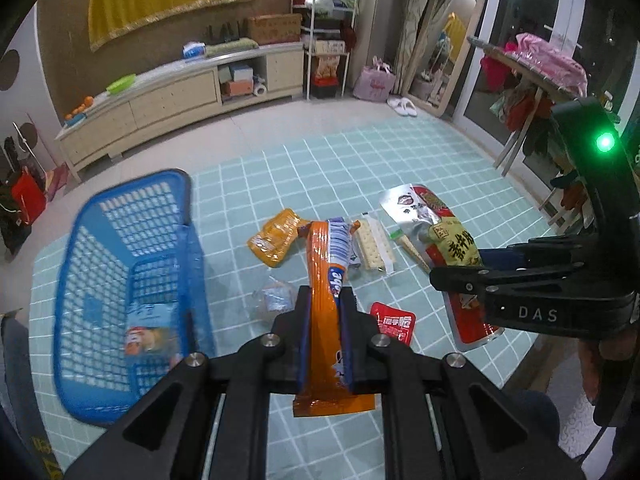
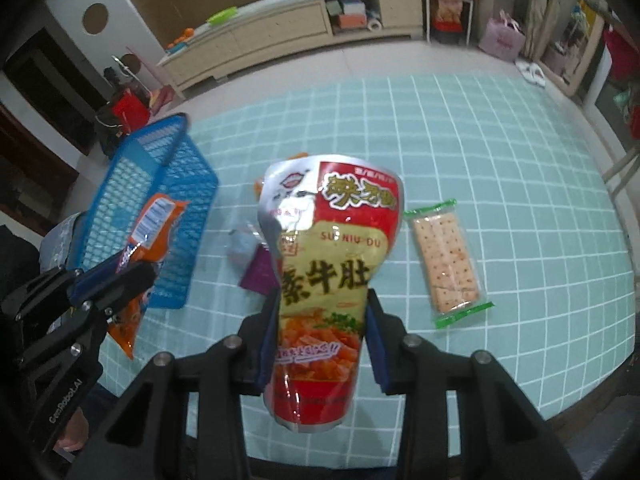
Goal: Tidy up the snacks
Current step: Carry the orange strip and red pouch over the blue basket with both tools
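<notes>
My left gripper (image 1: 325, 294) is shut on a long orange snack packet (image 1: 323, 280) and holds it above the table, right of the blue basket (image 1: 120, 240). My right gripper (image 2: 324, 294) is shut on a red and yellow snack pouch (image 2: 328, 248), held up over the table. That pouch also shows in the left wrist view (image 1: 448, 236), with the right gripper (image 1: 436, 276) at the right. The left gripper (image 2: 140, 272) and its orange packet (image 2: 154, 220) show in the right wrist view, in front of the basket (image 2: 160, 184). The basket holds one packet (image 1: 148, 334).
On the teal checked tablecloth (image 1: 320, 168) lie an orange packet (image 1: 276, 236), a cracker pack (image 1: 374, 246), a small red packet (image 1: 394, 322), a clear wrapped snack (image 1: 274, 298) and a purple packet (image 2: 260, 270). The cracker pack (image 2: 446, 258) lies right of my pouch. A cabinet stands behind.
</notes>
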A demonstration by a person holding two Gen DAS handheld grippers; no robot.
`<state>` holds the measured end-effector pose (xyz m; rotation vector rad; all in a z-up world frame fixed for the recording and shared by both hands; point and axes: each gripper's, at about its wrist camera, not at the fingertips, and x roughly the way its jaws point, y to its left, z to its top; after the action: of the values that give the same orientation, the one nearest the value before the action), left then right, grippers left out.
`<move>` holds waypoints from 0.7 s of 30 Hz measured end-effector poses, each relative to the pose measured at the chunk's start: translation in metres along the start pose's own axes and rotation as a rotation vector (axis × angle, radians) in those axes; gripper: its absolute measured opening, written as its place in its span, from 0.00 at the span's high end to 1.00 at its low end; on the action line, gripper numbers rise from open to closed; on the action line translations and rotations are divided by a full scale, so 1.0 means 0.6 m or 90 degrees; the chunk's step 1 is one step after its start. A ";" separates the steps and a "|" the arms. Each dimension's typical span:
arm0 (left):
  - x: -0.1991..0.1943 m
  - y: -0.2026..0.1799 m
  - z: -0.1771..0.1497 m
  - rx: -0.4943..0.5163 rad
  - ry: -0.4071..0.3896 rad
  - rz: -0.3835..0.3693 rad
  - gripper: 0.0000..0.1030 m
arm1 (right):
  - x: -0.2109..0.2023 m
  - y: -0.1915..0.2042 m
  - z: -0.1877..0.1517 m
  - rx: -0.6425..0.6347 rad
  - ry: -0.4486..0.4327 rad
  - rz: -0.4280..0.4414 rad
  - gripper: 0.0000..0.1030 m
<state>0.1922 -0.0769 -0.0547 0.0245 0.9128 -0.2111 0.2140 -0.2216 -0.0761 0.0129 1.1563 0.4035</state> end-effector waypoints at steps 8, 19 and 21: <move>-0.080 0.040 -0.018 -0.010 -0.042 0.014 0.89 | -0.038 0.073 0.003 -0.043 -0.035 0.002 0.58; -0.161 0.124 -0.040 -0.029 -0.079 0.042 0.89 | -0.057 0.176 0.007 -0.092 -0.066 0.028 0.58; -0.167 0.137 -0.041 -0.031 -0.080 0.047 0.89 | -0.055 0.194 0.013 -0.098 -0.067 0.032 0.58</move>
<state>0.1295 0.0234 0.0035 -0.0001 0.7895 -0.1205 0.1742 -0.1225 -0.0185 -0.0705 1.0208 0.5293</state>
